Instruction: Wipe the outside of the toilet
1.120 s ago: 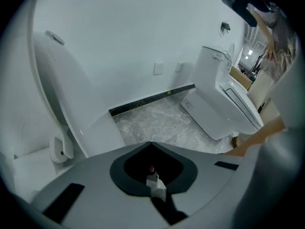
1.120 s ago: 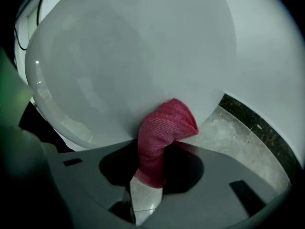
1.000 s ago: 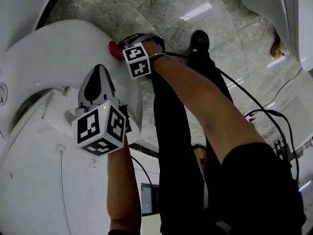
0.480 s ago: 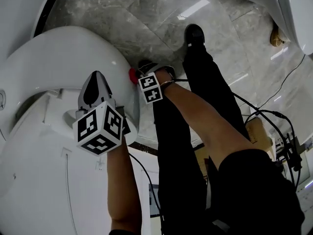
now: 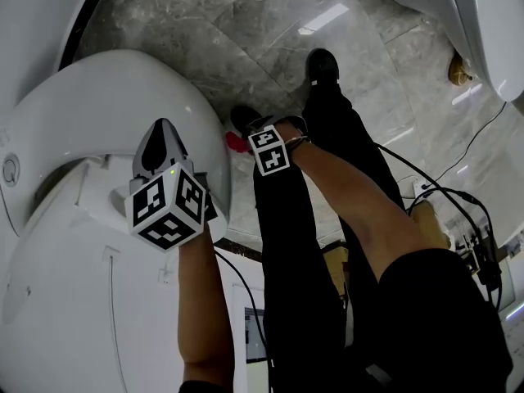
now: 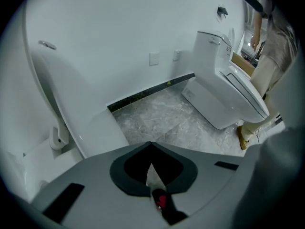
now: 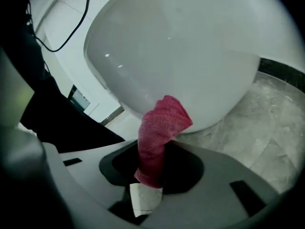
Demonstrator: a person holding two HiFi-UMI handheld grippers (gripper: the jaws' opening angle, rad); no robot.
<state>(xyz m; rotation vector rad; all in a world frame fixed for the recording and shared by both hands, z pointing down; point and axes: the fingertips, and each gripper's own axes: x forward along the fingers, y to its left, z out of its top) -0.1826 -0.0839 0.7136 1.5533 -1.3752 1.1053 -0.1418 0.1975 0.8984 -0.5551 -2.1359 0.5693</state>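
The white toilet (image 5: 106, 97) fills the left of the head view, its closed lid facing up. My right gripper (image 5: 244, 142) reaches down beside the bowl's side and is shut on a red cloth (image 5: 237, 142). In the right gripper view the red cloth (image 7: 161, 128) sticks up from the right gripper (image 7: 151, 173), and its top presses on the underside of the toilet bowl (image 7: 190, 56). My left gripper (image 5: 161, 128) hovers over the lid's rear part, shut with nothing in it. The left gripper (image 6: 151, 148) points across the room.
A second white toilet (image 6: 228, 92) stands by the far wall and shows in the head view's top right corner (image 5: 463, 15). The person's black-trousered legs and shoes (image 5: 323, 64) stand close to the bowl. Black cables (image 5: 446, 188) trail over the marble floor (image 5: 270, 23).
My right gripper has slid the red cloth back along the bowl's side, toward the person's feet and lower. The left gripper has hardly moved.
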